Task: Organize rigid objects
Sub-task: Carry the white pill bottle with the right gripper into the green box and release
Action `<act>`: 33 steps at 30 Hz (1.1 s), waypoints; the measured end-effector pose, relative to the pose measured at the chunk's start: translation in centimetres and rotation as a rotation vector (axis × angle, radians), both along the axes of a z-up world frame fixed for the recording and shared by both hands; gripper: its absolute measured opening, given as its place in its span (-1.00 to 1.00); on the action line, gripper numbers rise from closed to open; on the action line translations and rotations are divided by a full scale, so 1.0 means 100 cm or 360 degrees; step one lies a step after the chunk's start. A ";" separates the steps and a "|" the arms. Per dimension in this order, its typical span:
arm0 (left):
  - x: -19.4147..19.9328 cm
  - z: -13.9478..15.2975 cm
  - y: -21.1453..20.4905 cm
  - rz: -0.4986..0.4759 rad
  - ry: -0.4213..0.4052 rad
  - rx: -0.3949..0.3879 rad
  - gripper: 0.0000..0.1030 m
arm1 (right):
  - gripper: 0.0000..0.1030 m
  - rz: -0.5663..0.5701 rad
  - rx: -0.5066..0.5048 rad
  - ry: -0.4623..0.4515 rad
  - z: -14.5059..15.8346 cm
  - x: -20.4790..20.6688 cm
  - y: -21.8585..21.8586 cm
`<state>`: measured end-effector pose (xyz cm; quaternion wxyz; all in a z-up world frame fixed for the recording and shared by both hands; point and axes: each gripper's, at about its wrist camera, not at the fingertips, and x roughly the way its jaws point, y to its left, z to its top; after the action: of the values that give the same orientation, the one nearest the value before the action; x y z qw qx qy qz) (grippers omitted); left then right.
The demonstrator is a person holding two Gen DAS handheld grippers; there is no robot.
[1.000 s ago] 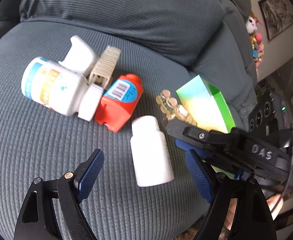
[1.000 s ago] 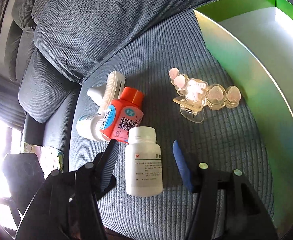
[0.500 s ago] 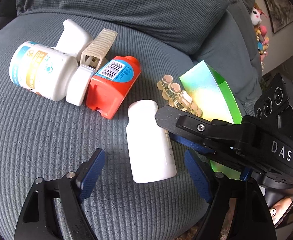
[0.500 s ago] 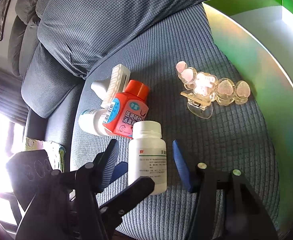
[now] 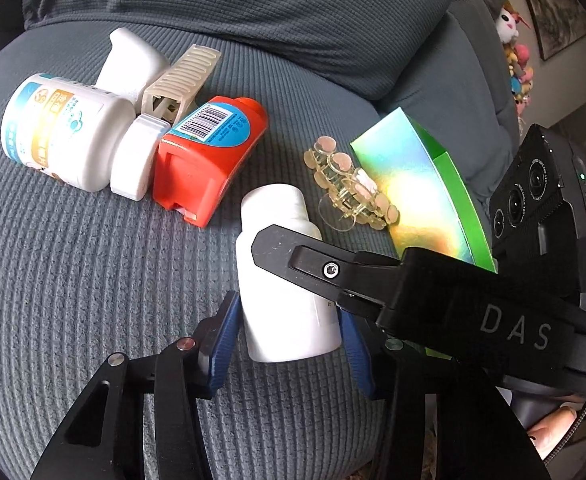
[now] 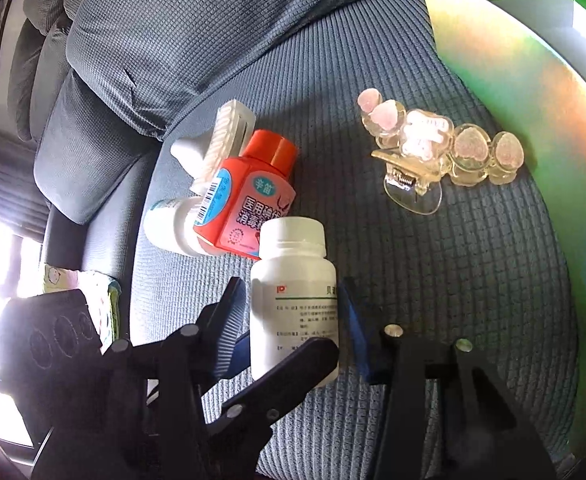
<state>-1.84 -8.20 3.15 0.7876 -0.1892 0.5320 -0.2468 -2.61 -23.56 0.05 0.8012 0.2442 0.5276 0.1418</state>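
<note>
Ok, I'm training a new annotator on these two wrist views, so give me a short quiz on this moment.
1. Which thing lies between the fingers of both the left gripper and the right gripper? A the large labelled bottle; B the small white bottle; C the beige clip.
2. True or false: the clear hair clip lies inside the green box.
3. Fill in: the orange bottle has a ____ printed on its blue label.
Key: 1 B; 2 false, it lies on the cushion beside the box; 3 barcode.
</note>
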 end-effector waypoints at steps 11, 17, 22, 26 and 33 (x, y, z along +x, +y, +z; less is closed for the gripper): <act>-0.013 0.030 0.005 -0.0038 -0.0223 -0.0042 -0.04 | -0.13 -0.0027 0.0016 -0.0202 0.029 -0.020 -0.002; -0.020 0.046 0.010 -0.0059 -0.0334 -0.0082 -0.04 | -0.13 -0.0058 0.0017 -0.0310 0.047 -0.031 -0.003; -0.025 0.066 0.001 -0.0107 -0.0465 -0.0080 -0.04 | -0.13 -0.0143 0.0055 -0.0424 0.066 -0.041 -0.014; -0.029 0.081 -0.014 -0.0146 -0.0558 -0.0086 -0.04 | -0.13 -0.0191 0.0043 -0.0519 0.082 -0.054 -0.023; -0.033 0.098 -0.041 -0.0228 -0.0671 -0.0097 -0.04 | -0.13 -0.0292 0.0098 -0.0642 0.099 -0.069 -0.048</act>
<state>-5.17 -12.26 12.93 0.8558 -0.1189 0.3599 -0.3522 -9.55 -28.37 10.00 0.8922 0.2821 0.3278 0.1304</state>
